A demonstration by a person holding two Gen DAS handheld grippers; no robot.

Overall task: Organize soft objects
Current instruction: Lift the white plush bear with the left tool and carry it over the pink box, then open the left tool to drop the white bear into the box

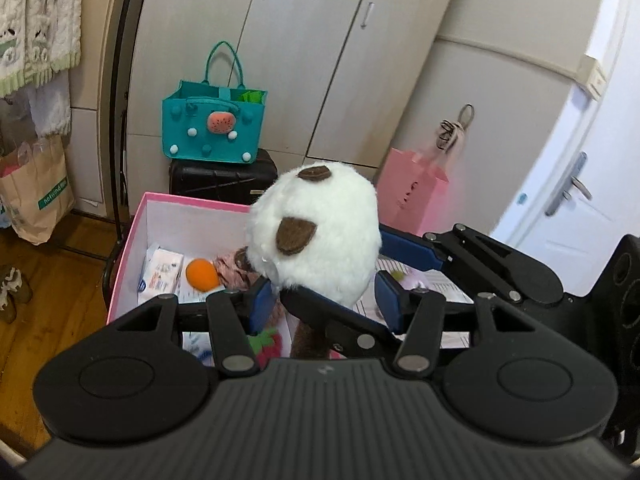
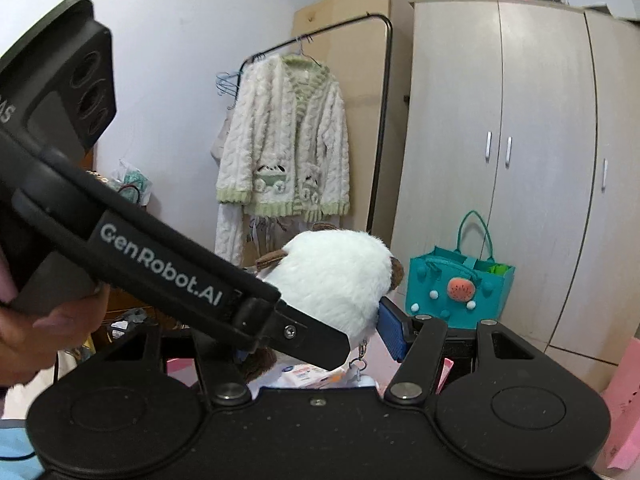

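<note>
Taking the white plush toy (image 1: 316, 236) as the landmark: in the left wrist view, far left of it, a brown paper bag (image 1: 34, 188) stands on the wooden floor, and nearer lies the pink-rimmed box (image 1: 136, 240), with an orange ball (image 1: 202, 274) and a white packet (image 1: 160, 274) inside, left of the toy. The toy hangs over this box, off its floor. The left claw (image 1: 326, 296) tilts downward and grips the lower part of the toy, its blue pads (image 1: 262, 304) pressed against the fur on either side. From the right of the toy the right claw (image 1: 404, 256) reaches in across the frame, one blue pad against the fur. Behind the toy a teal felt bag (image 1: 214, 124) sits on a black case (image 1: 222, 178), and a pink paper bag (image 1: 412, 188) stands to the right. The right wrist view alone shows a hand (image 2: 36, 332) at the far left holding the left claw (image 2: 304, 336), which crosses in front of the toy (image 2: 332, 276), and a white cardigan (image 2: 284, 144) hanging above it. There the right claw (image 2: 320, 344) sits nearly level, moderately open around the toy, its right pad (image 2: 392, 332) touching the fur, its left pad hidden.
</note>
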